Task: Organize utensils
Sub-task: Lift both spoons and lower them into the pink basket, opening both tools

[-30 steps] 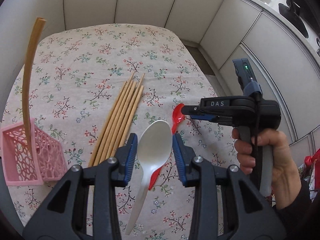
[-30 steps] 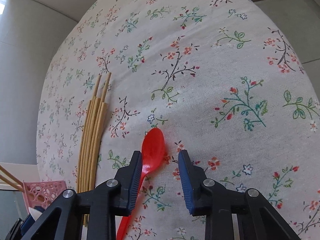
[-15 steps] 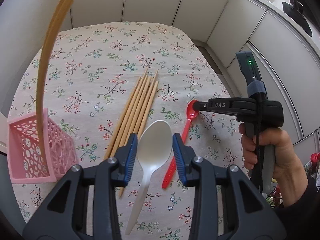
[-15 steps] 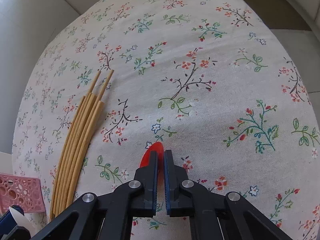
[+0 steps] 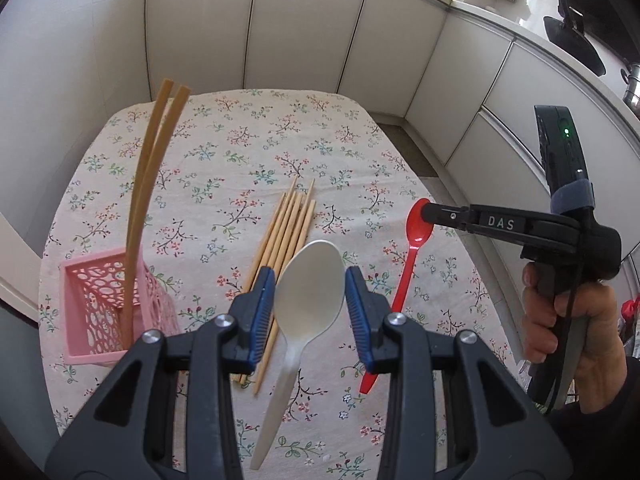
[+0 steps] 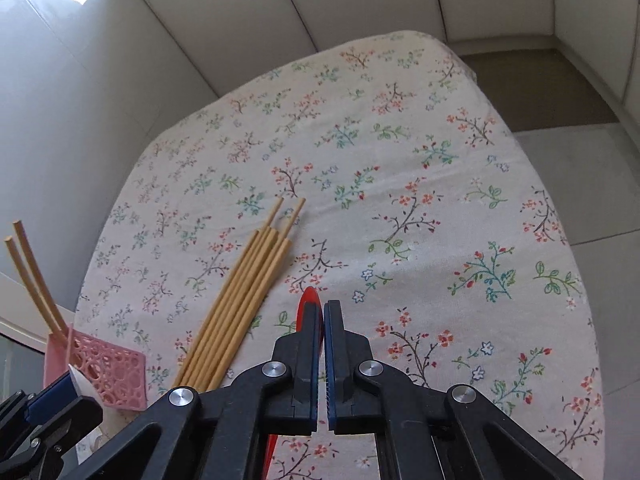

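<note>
The left gripper [image 5: 310,294] holds a white spoon [image 5: 308,300] by its bowl, its blue pads pressed on either side; the handle hangs down toward 7 o'clock in the left wrist view, clear of the table [image 5: 248,152] with its flowered cloth.

The right gripper [image 6: 322,320] is clamped on a red spoon [image 6: 310,298]; its jaws have just closed and now stand almost together, the bowl pinched edge-on between them with its tip poking out at 12 o'clock; from the left wrist view the red spoon [image 5: 416,228] hangs from the right gripper [image 5: 430,214] at 3 o'clock, handle pointing toward 7 o'clock; whether its end touches the cloth I cannot tell. A hand [image 5: 568,320] grasps that gripper's handle at 4 o'clock.

A bundle of wooden chopsticks [image 5: 286,236] lies flat on the cloth in the middle, running from 1 o'clock to 7 o'clock; the same chopsticks [image 6: 248,300] show in the right wrist view at 9 o'clock of the jaws.

A pink basket [image 5: 104,312] sits at the table's edge at 8 o'clock; two chopsticks [image 5: 148,184] stand in it, leaning toward 1 o'clock.
</note>
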`<action>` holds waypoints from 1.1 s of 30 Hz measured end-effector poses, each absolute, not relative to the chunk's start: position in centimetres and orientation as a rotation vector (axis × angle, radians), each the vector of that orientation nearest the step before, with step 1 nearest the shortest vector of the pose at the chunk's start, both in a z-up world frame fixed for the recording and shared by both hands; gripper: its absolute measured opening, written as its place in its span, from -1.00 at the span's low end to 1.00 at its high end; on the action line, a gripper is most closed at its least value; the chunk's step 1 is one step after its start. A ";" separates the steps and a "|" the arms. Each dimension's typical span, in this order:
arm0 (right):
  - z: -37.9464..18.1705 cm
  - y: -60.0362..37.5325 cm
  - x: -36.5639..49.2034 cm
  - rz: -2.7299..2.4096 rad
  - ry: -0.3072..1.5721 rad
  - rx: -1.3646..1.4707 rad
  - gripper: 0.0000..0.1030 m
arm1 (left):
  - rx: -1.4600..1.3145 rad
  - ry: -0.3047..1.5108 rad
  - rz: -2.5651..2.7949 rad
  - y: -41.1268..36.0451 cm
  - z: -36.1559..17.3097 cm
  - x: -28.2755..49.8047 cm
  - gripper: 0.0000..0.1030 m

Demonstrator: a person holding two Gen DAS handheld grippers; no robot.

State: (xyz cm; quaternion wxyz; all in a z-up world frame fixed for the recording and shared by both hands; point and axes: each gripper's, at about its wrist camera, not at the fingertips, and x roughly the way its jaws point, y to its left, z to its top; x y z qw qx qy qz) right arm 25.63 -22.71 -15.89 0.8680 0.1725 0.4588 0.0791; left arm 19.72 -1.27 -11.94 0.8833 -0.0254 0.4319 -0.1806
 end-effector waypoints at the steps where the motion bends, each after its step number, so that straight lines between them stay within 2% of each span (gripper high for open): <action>1: -15.3 -22.7 25.2 0.165 0.941 0.361 -0.98 | -0.057 0.886 -0.381 -1.2 -11.5 19.5 -0.26; 20: -6.6 -20.1 19.8 0.193 0.605 0.309 -0.97 | -0.146 0.512 -0.452 3.1 -4.6 17.4 -0.26; 29: -5.7 -18.7 19.5 0.210 0.541 0.320 -0.97 | -0.263 0.303 -0.411 9.3 -5.4 18.9 -0.26; 33: -5.8 -18.0 19.7 0.218 0.543 0.329 -0.97 | -0.297 0.280 -0.369 10.8 -6.4 20.0 -0.26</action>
